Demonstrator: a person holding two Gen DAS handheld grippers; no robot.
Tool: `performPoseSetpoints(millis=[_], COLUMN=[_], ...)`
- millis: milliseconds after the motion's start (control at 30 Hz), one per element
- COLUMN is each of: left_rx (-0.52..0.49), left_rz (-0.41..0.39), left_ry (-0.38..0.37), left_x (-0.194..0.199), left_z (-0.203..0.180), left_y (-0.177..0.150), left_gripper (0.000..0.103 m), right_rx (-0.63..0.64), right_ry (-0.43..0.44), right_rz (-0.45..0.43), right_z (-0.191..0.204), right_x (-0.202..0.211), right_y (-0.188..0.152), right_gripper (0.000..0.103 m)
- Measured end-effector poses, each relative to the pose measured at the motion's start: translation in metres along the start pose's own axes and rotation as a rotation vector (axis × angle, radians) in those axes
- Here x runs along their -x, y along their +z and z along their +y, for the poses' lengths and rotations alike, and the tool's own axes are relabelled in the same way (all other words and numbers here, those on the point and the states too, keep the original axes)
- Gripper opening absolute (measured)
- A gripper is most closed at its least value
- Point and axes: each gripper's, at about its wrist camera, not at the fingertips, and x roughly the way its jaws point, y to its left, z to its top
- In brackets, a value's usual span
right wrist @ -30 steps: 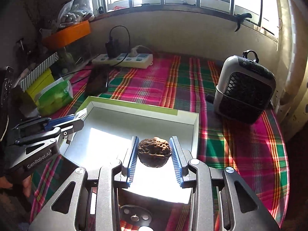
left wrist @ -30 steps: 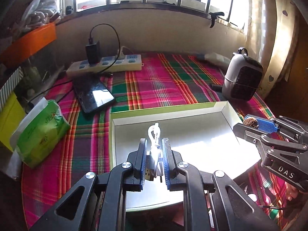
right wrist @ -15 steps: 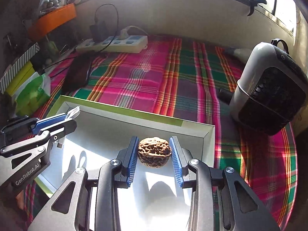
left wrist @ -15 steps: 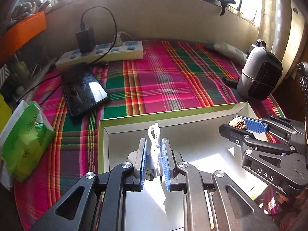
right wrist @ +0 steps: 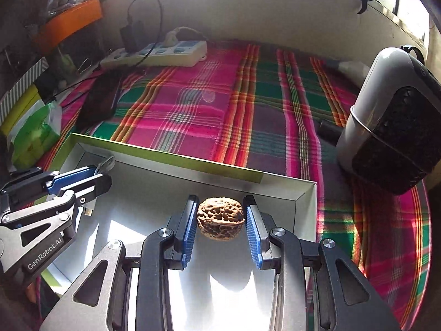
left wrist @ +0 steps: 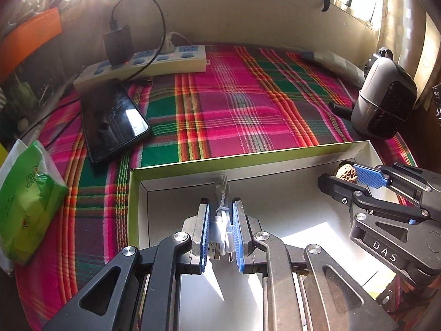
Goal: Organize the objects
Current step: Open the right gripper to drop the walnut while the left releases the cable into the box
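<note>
The left gripper [left wrist: 220,231] is clamped on a bundled white USB cable [left wrist: 222,215], with its blue pads pressing the coil from both sides so that the loose loops cannot spring open; the far end of the bundle sticks out ahead of the fingertips, toward the far wall of the white box [left wrist: 248,157]. The right gripper [right wrist: 221,223] is closed on a walnut [right wrist: 220,218], held across its wide middle, which I judge is the safest grip for such a round, rough shell. Both grippers are held above the box floor, the left one near the far left corner and the right one near the far right corner, probably so that the two things will lie well apart inside. I cannot tell surely whether the walnut or the cable already touches the floor. Compared with one second ago, both grippers have moved forward and lower into the box, the far wall is now much closer in front of them, and both grips are unchanged.
</note>
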Motion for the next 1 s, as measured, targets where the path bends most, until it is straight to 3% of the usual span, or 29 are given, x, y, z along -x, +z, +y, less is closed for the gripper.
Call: performPoseSetpoints(millis=[500,633,733,1000], left_rx=[0.003,-0.001,0.003,0.010], left_rz=[0.006,0.002,-0.003,-0.032], left_ry=[0.002,-0.009,-0.008,-0.009], left_x=[0.000,0.002,0.004,0.020], left_z=[0.001,0.001,0.001,0.001], left_y=[0.004,0.003,0.002,-0.003], left_gripper=[0.016,0.021,0.026,0.029], right_rx=[0.009,-0.004,-0.012,-0.035], right_ry=[-0.017,-0.010,-0.016,-0.003], right_rz=[0.000,-0.002,-0.006,-0.029], right_z=[0.002,0.001,0.000,-0.001], right_x=[-0.003,-0.003,-0.002,0.010], right_y=[-0.001,-0.001,-0.002,-0.005], right_gripper=[0.035,0.050,0.051,0.052])
